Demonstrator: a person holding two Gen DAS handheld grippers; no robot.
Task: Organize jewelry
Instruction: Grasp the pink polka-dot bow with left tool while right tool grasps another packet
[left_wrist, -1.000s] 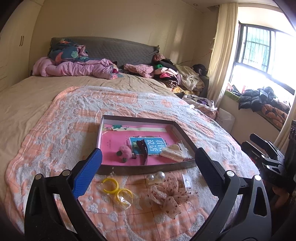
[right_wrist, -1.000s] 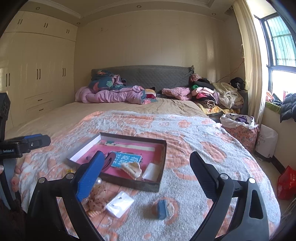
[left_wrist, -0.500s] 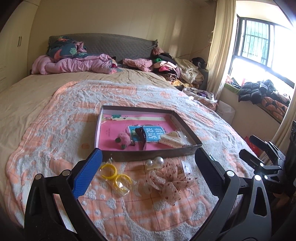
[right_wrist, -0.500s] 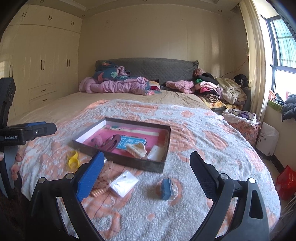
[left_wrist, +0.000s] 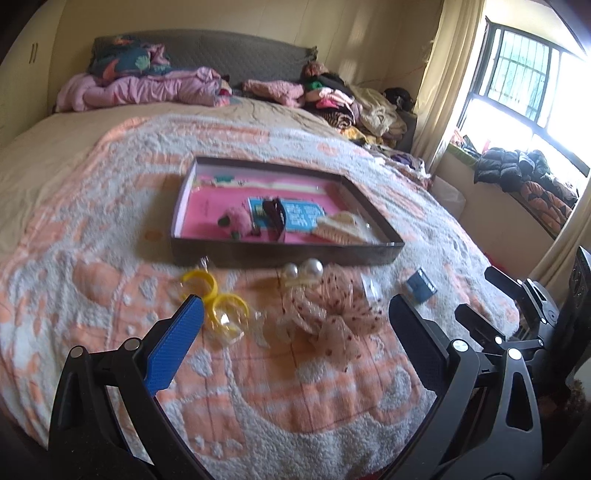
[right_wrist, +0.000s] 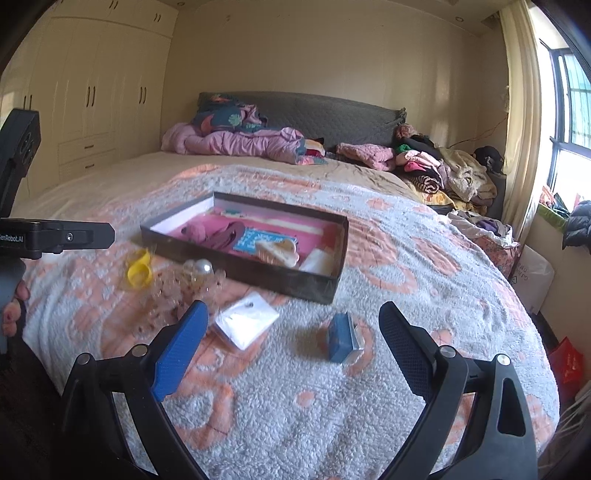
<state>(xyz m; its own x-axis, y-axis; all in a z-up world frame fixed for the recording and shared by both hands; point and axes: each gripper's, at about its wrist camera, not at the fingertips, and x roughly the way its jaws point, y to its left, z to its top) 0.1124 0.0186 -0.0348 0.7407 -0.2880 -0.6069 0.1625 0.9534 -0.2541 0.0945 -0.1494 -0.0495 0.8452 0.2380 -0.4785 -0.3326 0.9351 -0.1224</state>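
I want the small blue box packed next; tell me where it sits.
The small blue box lies on the orange-and-white blanket, outside the dark shallow tray, just right of the clear plastic packet, ahead of the open right tool.

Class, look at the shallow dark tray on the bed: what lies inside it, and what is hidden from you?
Inside the tray: a pink pompom, a dark hair clip on a blue card, and a cream claw clip. The card's middle is covered by the clip; the near wall hides the floor's front edge.

"enRobot.AI" on left gripper (right_wrist: 55, 236)
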